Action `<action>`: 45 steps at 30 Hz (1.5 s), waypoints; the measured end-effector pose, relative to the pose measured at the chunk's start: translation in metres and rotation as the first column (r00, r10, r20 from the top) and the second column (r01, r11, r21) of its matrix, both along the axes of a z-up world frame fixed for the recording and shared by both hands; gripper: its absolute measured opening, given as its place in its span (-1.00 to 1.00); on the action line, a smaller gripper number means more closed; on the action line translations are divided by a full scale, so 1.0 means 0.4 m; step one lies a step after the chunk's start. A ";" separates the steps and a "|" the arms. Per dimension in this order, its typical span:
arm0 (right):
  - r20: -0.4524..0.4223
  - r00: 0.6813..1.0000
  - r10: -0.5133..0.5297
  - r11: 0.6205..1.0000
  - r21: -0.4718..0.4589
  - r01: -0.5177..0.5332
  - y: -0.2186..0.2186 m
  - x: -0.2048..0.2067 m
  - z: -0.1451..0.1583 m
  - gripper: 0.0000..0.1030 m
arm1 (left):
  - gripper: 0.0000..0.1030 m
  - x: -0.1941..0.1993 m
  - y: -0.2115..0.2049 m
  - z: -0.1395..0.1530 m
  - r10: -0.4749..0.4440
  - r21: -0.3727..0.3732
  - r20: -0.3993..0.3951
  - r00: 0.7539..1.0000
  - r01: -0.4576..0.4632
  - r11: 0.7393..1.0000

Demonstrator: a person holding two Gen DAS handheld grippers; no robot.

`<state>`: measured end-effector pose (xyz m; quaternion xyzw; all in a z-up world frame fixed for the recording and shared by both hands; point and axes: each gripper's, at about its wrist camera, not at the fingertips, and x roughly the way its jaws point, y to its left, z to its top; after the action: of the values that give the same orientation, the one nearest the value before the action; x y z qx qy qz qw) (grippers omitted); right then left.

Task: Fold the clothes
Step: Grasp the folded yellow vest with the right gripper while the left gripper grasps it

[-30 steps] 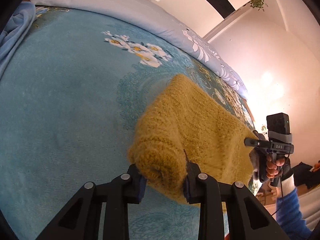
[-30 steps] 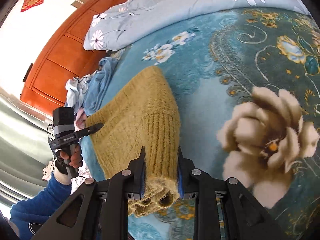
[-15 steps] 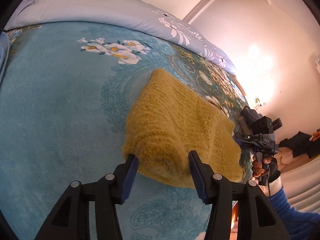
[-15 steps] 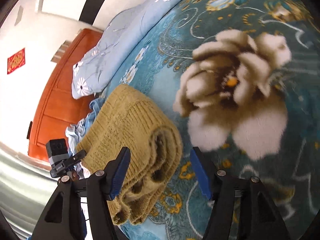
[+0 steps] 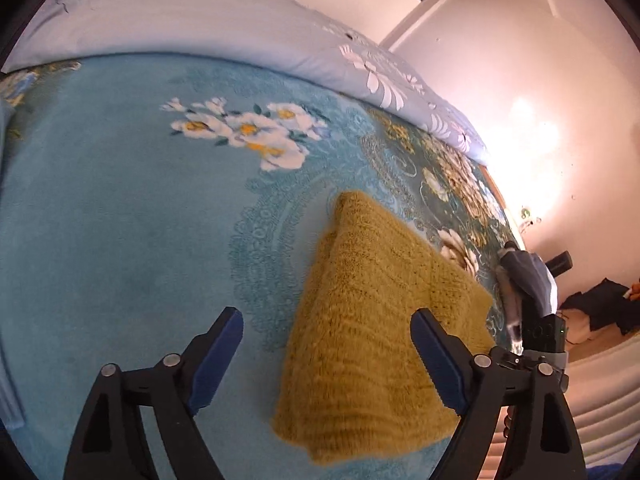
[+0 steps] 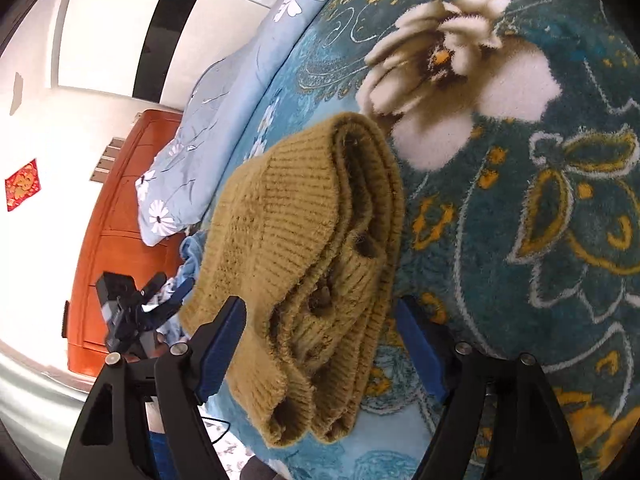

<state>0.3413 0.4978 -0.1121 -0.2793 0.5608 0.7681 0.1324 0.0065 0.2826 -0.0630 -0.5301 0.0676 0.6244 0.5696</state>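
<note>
Left wrist view
Left gripper [image 5: 326,354]: jaws spread wide, blue pads on either side of the near end of the knit, pinching nothing
Sweater [image 5: 372,320]: mustard-yellow knit, folded into a thick wedge, lay flat on the blanket, its near edge between the spread fingers and its far corner pointing toward the duvet
Blanket [image 5: 120,240]: teal plush with a cluster of white and yellow flowers beyond the sweater
Duvet [image 5: 200,20]: pale blue with white flowers, bunched along the far edge of the blanket
Right gripper [image 5: 536,312]: seen at the right edge past the sweater's far side; whether its jaws were apart could not be told here

Right wrist view
Right gripper [image 6: 320,346]: jaws spread wide, the sweater's layered open end between the blue pads, not clamped
Sweater [image 6: 296,232]: stacked folds visible end-on, ribbed cuff edges toward the camera, resting on the blanket
Blanket [image 6: 540,220]: dark teal here, a large cream flower just beyond the sweater
Left gripper [image 6: 160,296]: at the left past the sweater, fingers parted
Wooden cabinet [image 6: 116,220]: orange-brown, behind the left gripper
Blue clothes [image 6: 192,256]: crumpled heap beside the sweater's far edge
</note>
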 end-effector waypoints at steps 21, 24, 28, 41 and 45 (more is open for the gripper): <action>-0.062 0.991 -0.116 0.993 0.015 0.117 -0.034 0.032 -0.007 -0.16 | -0.37 0.000 0.144 -0.068 -0.036 -0.019 0.094 0.995 0.038 0.999; -0.096 0.994 -0.059 0.998 0.015 0.061 -0.007 0.030 0.028 -0.26 | -0.42 0.033 0.100 -0.037 0.001 0.015 0.089 0.996 -0.002 1.000; -0.107 0.991 0.076 0.994 0.082 -0.068 0.047 0.029 0.101 -0.27 | -0.43 0.110 0.016 -0.005 0.020 0.078 0.109 0.994 -0.029 0.997; -0.049 0.985 0.164 0.985 0.068 -0.160 0.066 0.049 0.015 -0.26 | -0.35 0.168 -0.067 -0.085 0.108 0.032 0.140 0.984 -0.114 0.993; -0.024 0.981 0.191 0.975 0.116 -0.187 0.056 0.047 0.042 -0.11 | -0.08 0.154 -0.073 -0.061 0.132 0.061 0.136 0.982 -0.141 0.988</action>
<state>0.3600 0.5202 -0.0952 -0.3097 0.4893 0.8127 0.0646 0.0682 0.2532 -0.0874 -0.5530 -0.0285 0.6278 0.5470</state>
